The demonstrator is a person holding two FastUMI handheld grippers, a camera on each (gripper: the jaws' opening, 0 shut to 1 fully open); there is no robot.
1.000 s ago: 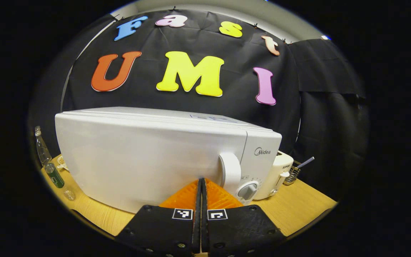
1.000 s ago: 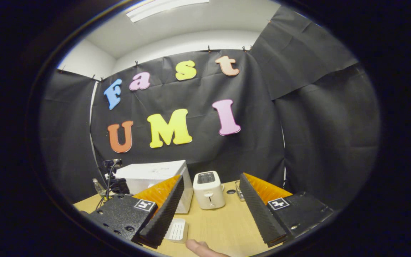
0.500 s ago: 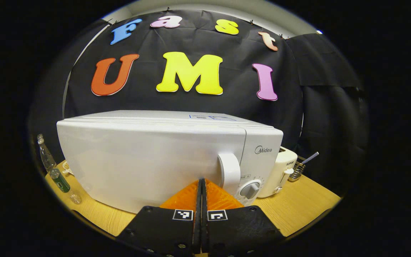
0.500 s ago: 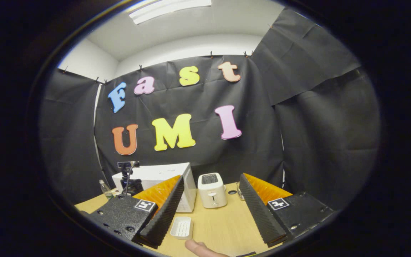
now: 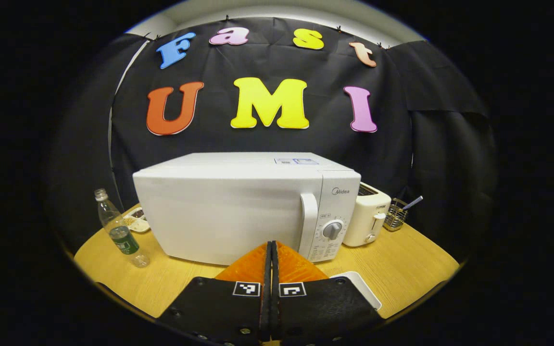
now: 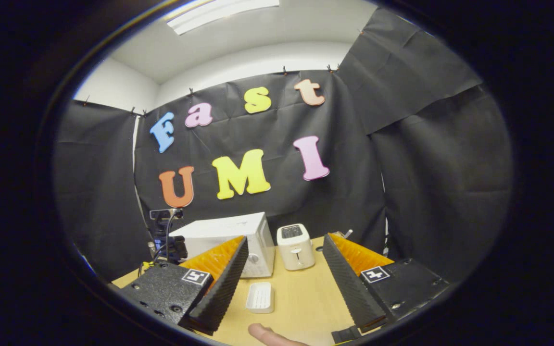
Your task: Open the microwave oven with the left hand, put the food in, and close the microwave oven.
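Note:
The white microwave point(image 5: 238, 206) stands on the wooden table with its door closed, its handle point(image 5: 308, 218) beside the dial point(image 5: 333, 230). My left gripper point(image 5: 271, 246) is shut with nothing in it and sits a short way in front of the door, apart from it. A white rectangular tray point(image 5: 361, 284) lies on the table at its right, partly hidden behind the gripper body. In the right gripper view my right gripper point(image 6: 285, 239) is open and holds nothing, raised above the tray point(image 6: 259, 297), with the microwave point(image 6: 231, 238) farther off at the left.
A white toaster point(image 5: 368, 218) and a wire holder point(image 5: 396, 218) stand right of the microwave. A plastic bottle point(image 5: 120, 230) and a small dish point(image 5: 135, 222) sit at its left. A person's fingertip point(image 6: 267, 334) shows at the bottom edge. A dark device point(image 6: 165, 230) stands beside the microwave.
My left gripper has drawn back from the microwave, still shut, so the oven looks smaller and the white tray has come into its view. The right gripper stayed open and shifted slightly.

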